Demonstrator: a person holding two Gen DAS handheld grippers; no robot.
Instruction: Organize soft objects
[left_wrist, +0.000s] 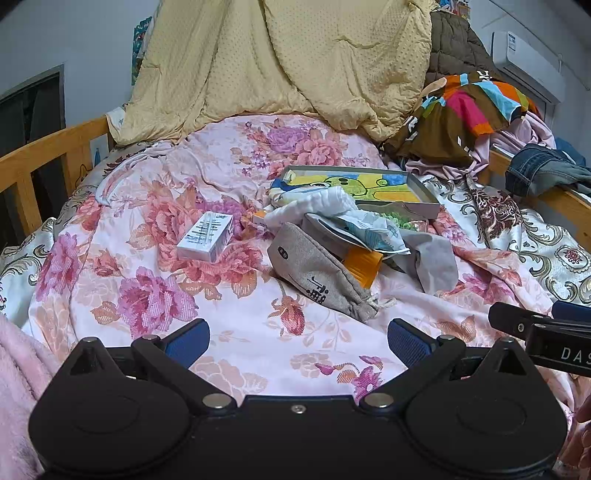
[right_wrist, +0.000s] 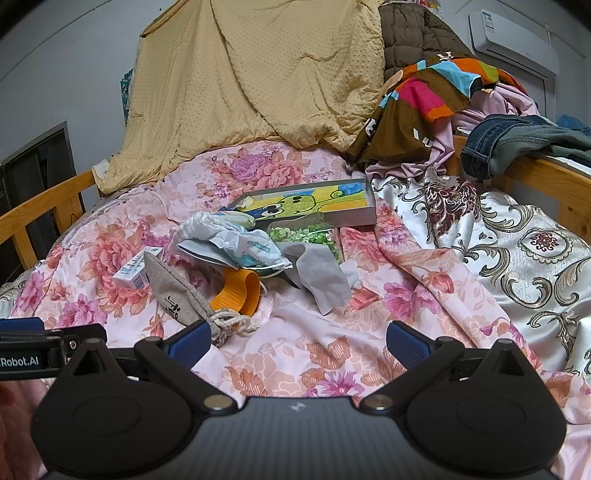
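A small pile lies mid-bed on the floral sheet (left_wrist: 155, 280). It holds a grey drawstring pouch (left_wrist: 317, 273) (right_wrist: 173, 291), a grey sock (left_wrist: 434, 262) (right_wrist: 321, 277), a white cloth (left_wrist: 314, 208) (right_wrist: 207, 227), a printed packet (left_wrist: 373, 230) (right_wrist: 247, 251) and an orange cup (left_wrist: 364, 266) (right_wrist: 238, 290). A shallow box with a cartoon picture (left_wrist: 354, 182) (right_wrist: 306, 203) lies behind. My left gripper (left_wrist: 298, 341) is open and empty, short of the pouch. My right gripper (right_wrist: 298, 341) is open and empty; its left finger (right_wrist: 190, 341) is near the pouch's cord.
A white carton (left_wrist: 207, 236) (right_wrist: 131, 275) lies left of the pile. A tan quilt (left_wrist: 280, 62) hangs at the back. Clothes (right_wrist: 436, 92) and jeans (right_wrist: 517, 142) pile at the right over a wooden rail (right_wrist: 543, 177). Another rail (left_wrist: 40, 158) runs along the left.
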